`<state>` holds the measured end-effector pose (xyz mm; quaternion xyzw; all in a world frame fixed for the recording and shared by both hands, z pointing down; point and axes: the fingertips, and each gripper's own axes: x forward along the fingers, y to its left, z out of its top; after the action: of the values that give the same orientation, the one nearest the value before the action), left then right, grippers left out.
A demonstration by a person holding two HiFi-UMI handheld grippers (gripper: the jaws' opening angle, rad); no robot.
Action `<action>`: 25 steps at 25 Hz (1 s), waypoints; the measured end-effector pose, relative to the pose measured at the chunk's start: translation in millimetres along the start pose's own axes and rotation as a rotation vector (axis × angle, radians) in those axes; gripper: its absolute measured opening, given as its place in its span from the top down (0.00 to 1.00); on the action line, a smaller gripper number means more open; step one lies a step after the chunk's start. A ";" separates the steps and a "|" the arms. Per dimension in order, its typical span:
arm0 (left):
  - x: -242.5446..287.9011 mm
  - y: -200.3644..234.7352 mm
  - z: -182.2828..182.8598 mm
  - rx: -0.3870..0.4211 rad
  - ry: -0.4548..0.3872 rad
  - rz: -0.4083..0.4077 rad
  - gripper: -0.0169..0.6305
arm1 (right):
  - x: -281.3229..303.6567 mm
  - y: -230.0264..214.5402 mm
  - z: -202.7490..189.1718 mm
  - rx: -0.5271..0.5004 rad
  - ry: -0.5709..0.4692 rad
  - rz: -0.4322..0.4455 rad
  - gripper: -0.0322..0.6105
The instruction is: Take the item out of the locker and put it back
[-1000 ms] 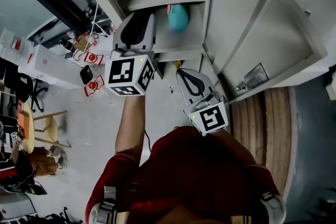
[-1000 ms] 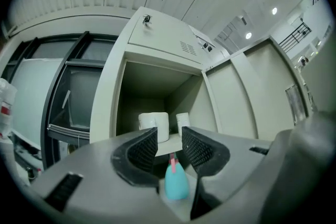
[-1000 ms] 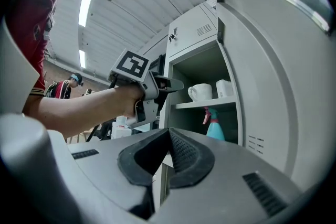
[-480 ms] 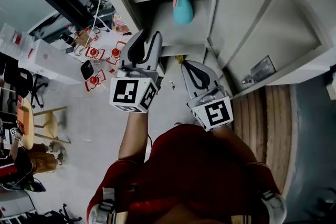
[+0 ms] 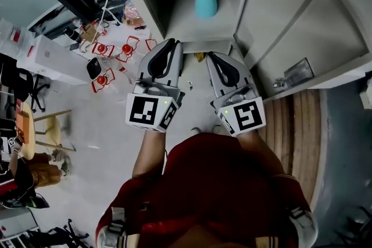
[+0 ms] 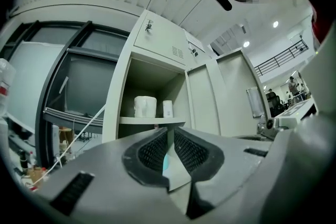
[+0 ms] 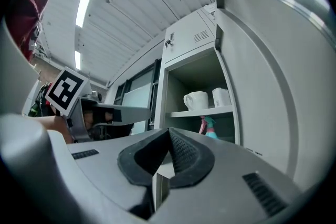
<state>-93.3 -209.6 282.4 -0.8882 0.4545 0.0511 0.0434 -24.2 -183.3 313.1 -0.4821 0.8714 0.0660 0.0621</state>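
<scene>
Your locker (image 5: 183, 20) stands open. In front of it, your left gripper (image 5: 173, 43) has just been closing to a narrow slit and holds nothing. Your right gripper (image 5: 213, 56) is pinched together, also empty. The teal spray bottle (image 5: 206, 3) stands on the lower shelf, toward its right edge.

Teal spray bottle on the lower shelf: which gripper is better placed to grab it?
Left, probably. The teal spray bottle shows through the narrow jaw gap of the left gripper, dead ahead; those jaws have just been closing, empty. From the right gripper, shut, it sits off to the right.
</scene>
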 end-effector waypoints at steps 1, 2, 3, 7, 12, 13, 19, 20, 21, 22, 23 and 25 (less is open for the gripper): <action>-1.9 0.2 -0.9 -0.003 -0.001 0.002 0.91 | 0.4 -0.4 1.1 -0.002 -0.002 0.000 0.95; -3.7 -0.1 -2.0 -0.007 -0.002 0.004 0.93 | 0.6 -0.6 1.7 -0.003 -0.002 0.000 0.95; -5.3 -1.0 -3.3 -0.010 -0.003 0.003 0.94 | 0.6 -0.7 2.2 -0.003 -0.003 0.002 0.95; -11.2 -9.9 -8.4 -0.015 -0.004 -0.022 0.96 | 1.6 1.6 5.8 -0.008 -0.008 0.014 0.95; -17.3 -23.3 -10.8 -0.007 -0.008 -0.055 0.96 | 0.8 6.1 11.4 -0.016 -0.013 0.037 0.95; -18.2 -24.6 -10.8 -0.006 -0.010 -0.058 0.96 | 0.6 6.8 12.1 -0.015 -0.014 0.042 0.95; -23.1 -28.5 -9.6 0.000 -0.013 -0.066 0.96 | -1.1 12.6 16.8 -0.013 -0.022 0.065 0.95; -23.8 -29.6 -9.8 0.000 -0.012 -0.068 0.96 | -1.8 13.3 17.5 -0.012 -0.023 0.068 0.95; -24.3 -30.5 -10.2 0.000 -0.011 -0.070 0.96 | -2.5 13.8 17.9 -0.013 -0.024 0.070 0.95; -24.6 -31.3 -10.8 0.000 -0.008 -0.071 0.96 | -3.0 14.1 18.2 -0.013 -0.024 0.072 0.95; -24.6 -31.7 -11.5 -0.001 -0.006 -0.073 0.96 | -3.2 14.0 18.1 -0.013 -0.023 0.073 0.95; -24.1 -32.3 -12.5 -0.002 -0.003 -0.076 0.96 | -3.3 13.5 17.6 -0.013 -0.021 0.073 0.95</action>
<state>-80.5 -172.9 298.9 -0.9049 0.4202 0.0512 0.0450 -33.1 -170.3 297.0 -0.4498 0.8872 0.0788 0.0659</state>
